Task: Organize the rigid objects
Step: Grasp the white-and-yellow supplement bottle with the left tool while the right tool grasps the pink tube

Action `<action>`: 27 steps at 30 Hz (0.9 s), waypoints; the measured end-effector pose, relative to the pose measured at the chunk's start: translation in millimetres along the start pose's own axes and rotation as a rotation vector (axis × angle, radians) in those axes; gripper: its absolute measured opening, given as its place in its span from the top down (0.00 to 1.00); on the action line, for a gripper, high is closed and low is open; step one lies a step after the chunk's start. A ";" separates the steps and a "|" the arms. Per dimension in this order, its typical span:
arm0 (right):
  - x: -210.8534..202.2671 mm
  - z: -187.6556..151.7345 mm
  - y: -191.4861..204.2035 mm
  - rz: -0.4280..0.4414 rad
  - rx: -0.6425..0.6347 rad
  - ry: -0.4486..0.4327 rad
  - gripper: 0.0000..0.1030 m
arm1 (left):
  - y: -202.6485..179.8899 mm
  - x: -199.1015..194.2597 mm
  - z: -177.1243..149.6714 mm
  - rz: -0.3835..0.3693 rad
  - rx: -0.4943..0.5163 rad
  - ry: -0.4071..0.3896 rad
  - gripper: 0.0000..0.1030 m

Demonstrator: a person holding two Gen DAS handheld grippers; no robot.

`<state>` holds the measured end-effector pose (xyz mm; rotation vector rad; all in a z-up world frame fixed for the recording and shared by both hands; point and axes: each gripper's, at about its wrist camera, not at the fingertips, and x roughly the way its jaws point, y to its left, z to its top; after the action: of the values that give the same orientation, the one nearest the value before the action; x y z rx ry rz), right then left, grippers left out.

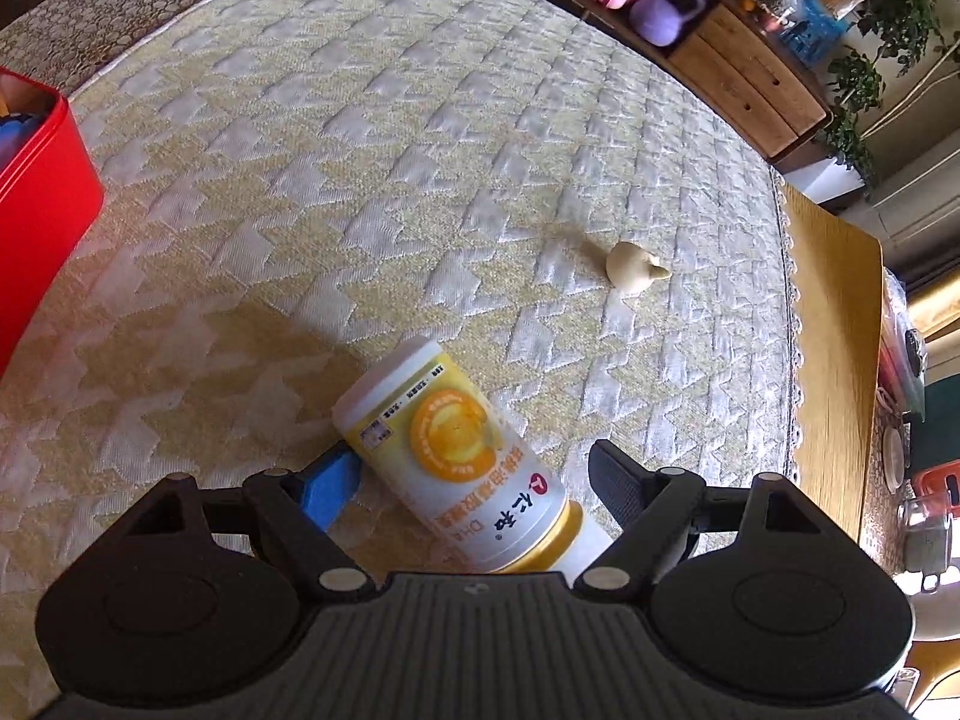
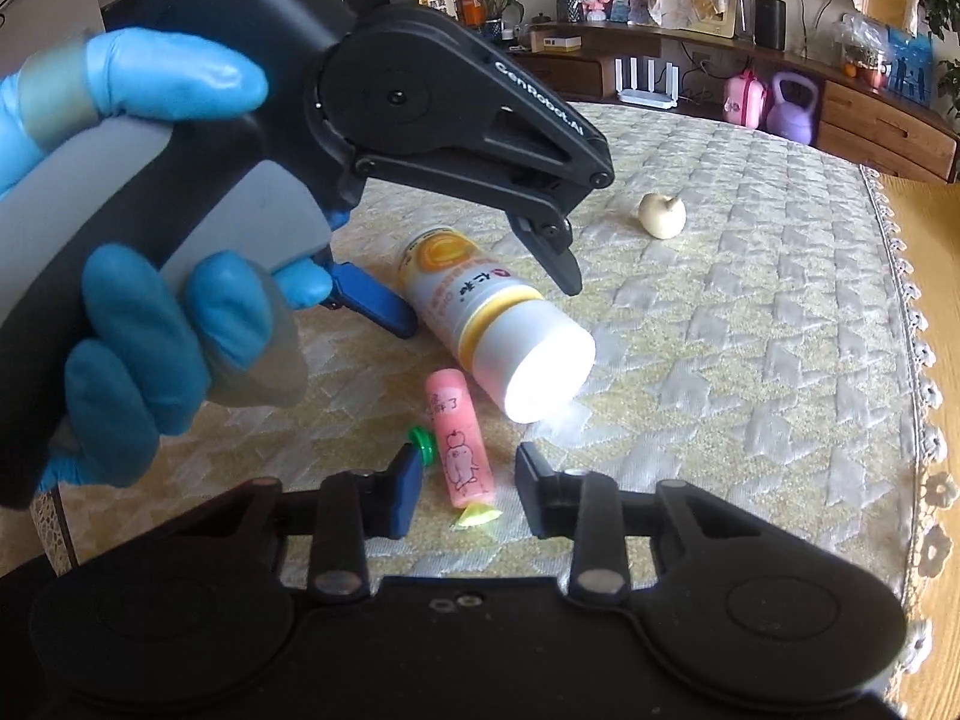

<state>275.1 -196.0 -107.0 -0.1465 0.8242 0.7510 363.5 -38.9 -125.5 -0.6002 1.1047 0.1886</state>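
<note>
A: Where does the bottle (image 1: 456, 456) lie?

B: On its side on the quilted tablecloth (image 1: 360, 180), white cap toward six o'clock in the right wrist view. The left gripper (image 1: 474, 480) straddles it with its jaws wide. The blue finger (image 1: 333, 483) sits against the bottle's side and the black finger (image 1: 615, 483) stands clear, so nothing is clamped. A hand in a blue glove (image 2: 138, 348) holds that gripper's handle.

A: And the right gripper (image 2: 465, 495)?

B: Its jaws are part open around a pink tube (image 2: 462, 444), which lies flat between them. There is a gap on the black side, while the tube's green cap (image 2: 423, 441) is just beside the blue finger. No pad presses on the tube.

A: Anything else on the cloth?

B: A small cream pear-shaped thing (image 1: 630, 267) sits at about one o'clock from the bottle in the left wrist view, well apart. A red box (image 1: 42, 210) stands at nine o'clock by the frame's edge. Its contents cannot be made out.
</note>
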 end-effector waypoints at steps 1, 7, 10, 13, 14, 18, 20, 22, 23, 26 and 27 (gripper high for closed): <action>-0.2 0.3 -0.1 0.000 0.000 -0.001 0.73 | -0.6 -0.2 -0.3 0.004 0.008 -0.005 0.28; -1.3 -1.6 8.8 -0.010 -0.025 -0.008 0.84 | 1.7 -2.6 -2.1 -0.014 0.015 -0.018 0.39; -3.8 -4.7 12.4 -0.007 -0.026 -0.010 0.85 | 1.9 -6.0 -3.7 -0.022 0.038 -0.028 0.45; -8.8 -8.0 17.9 -0.016 -0.032 -0.013 0.85 | 6.9 -10.0 -4.7 -0.038 0.047 -0.033 0.49; -11.2 -9.1 20.0 -0.023 -0.033 -0.015 0.85 | 8.8 -11.7 -4.8 -0.038 0.052 -0.034 0.50; -19.3 -12.5 26.0 -0.030 -0.031 -0.013 0.85 | 19.6 -19.4 -5.2 -0.036 0.064 -0.047 0.54; -24.7 -14.3 28.0 -0.038 -0.017 -0.017 0.85 | 27.0 -23.9 -5.5 -0.036 0.069 -0.052 0.54; -30.4 -15.3 29.4 -0.047 0.008 -0.025 0.85 | 34.4 -29.1 -6.8 -0.041 0.078 -0.057 0.54; -32.8 -15.3 29.8 -0.054 0.019 -0.029 0.85 | 37.3 -31.6 -7.6 -0.042 0.090 -0.059 0.54; -38.6 -12.8 31.0 -0.069 0.053 -0.042 0.85 | 44.2 -40.7 -11.2 -0.050 0.123 -0.066 0.54; -41.1 -11.7 32.1 -0.074 0.063 -0.048 0.85 | 46.3 -44.9 -12.3 -0.057 0.131 -0.071 0.54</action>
<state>228.7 -199.5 -80.7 -0.1020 0.7919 0.6559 313.6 -0.7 -106.5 -0.5032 1.0221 0.0866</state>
